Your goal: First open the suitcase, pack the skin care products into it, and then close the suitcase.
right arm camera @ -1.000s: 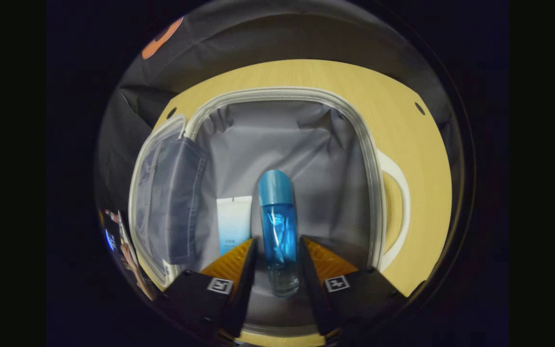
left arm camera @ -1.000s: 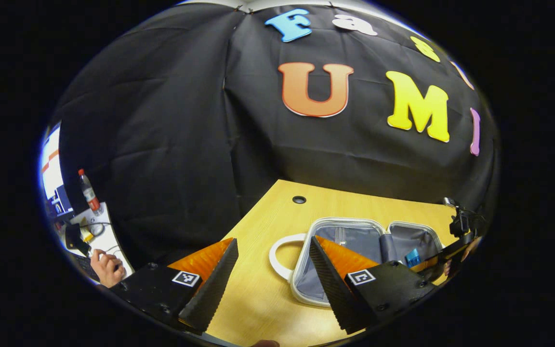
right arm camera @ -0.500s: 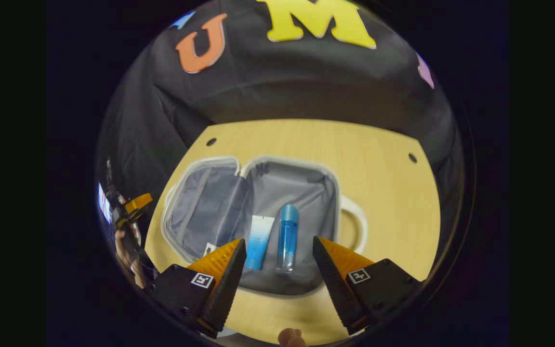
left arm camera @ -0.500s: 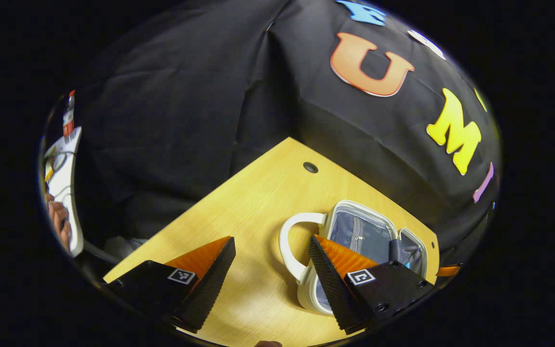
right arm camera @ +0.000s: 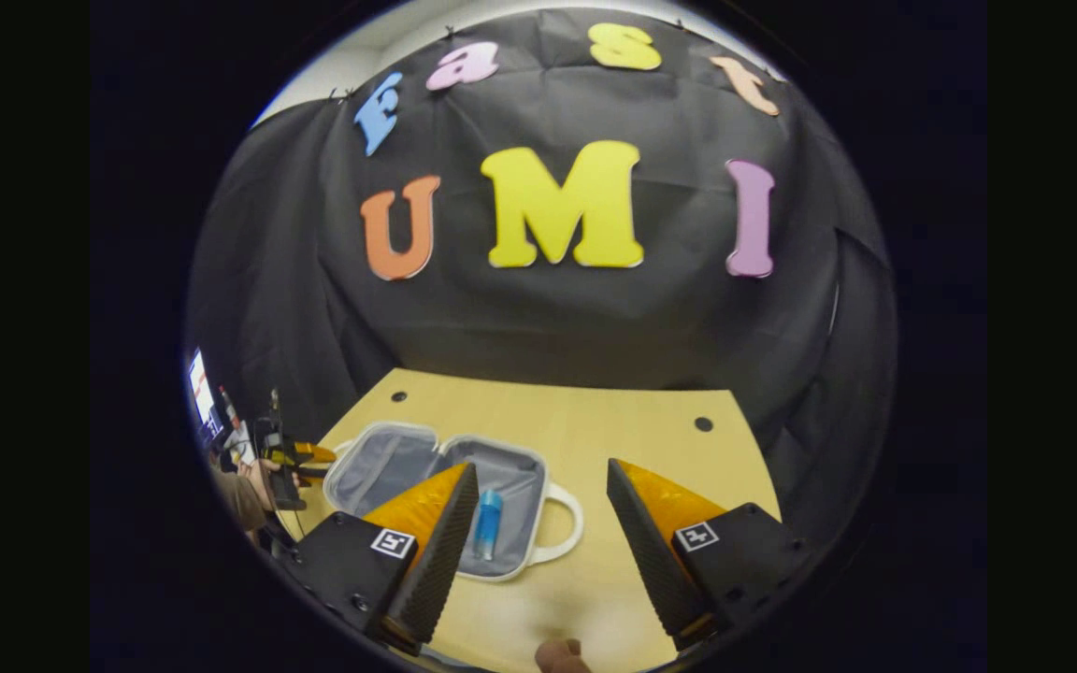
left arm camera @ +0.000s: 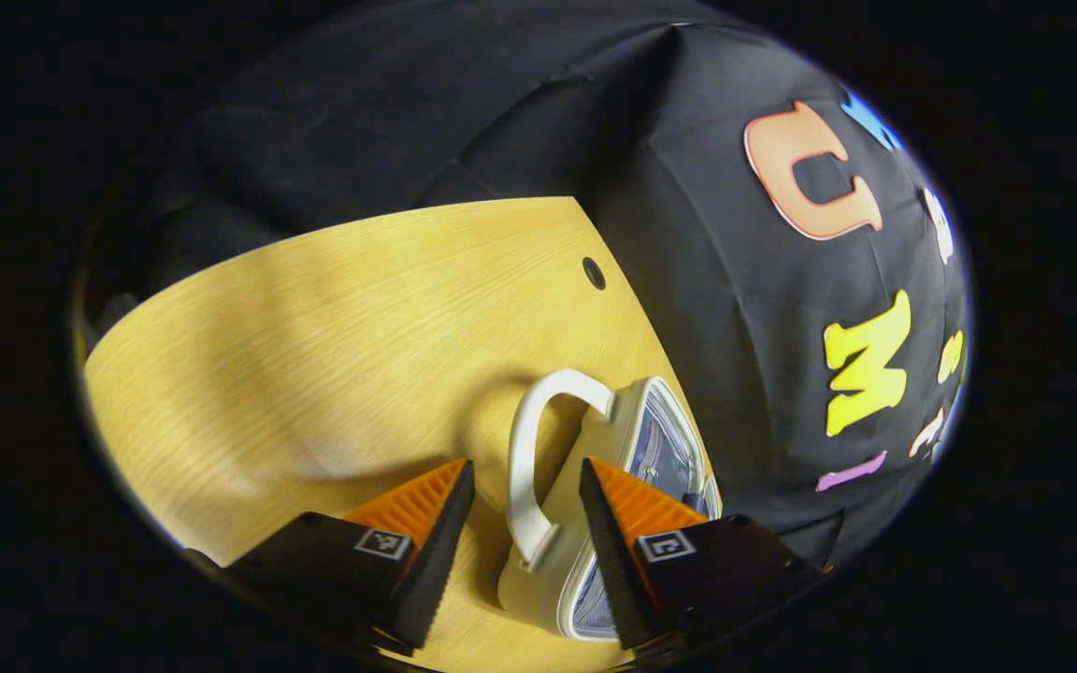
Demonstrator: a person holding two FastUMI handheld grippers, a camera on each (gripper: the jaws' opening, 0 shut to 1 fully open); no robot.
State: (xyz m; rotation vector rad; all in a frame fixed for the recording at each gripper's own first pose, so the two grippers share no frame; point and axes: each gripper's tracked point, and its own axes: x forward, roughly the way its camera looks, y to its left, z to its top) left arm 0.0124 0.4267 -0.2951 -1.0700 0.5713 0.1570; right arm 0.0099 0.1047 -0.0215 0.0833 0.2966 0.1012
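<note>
Left tool (left arm camera: 518, 523) hangs low over the counter (left arm camera: 314, 318) with its two fingers spread apart and nothing pinched; the white handle (left arm camera: 524, 458) of the suitcase (left arm camera: 585, 523) sits in the gap just ahead of them, not yet touched so far as I can tell. Right tool (right arm camera: 531, 533) is held higher and farther back, also wide open and empty.

Seen past the right tool's left finger, the suitcase lies opened flat, both grey-lined halves up, with a blue bottle (right arm camera: 488, 525) resting in the half nearer that tool. Any other product in there is hidden behind the finger.

My judgement: the case is a small, light shell with a stiff white rim and soft fabric lining, so the far half should swing over easily but the whole case may skid on the smooth wood. The rigid handle or the rim beside it looks the surest place to grip. The bottle seems hard, glossy and apt to roll.

Beyond the counter hangs black cloth; a person's hand (right arm camera: 258, 472) holds the other tool at the left.
</note>
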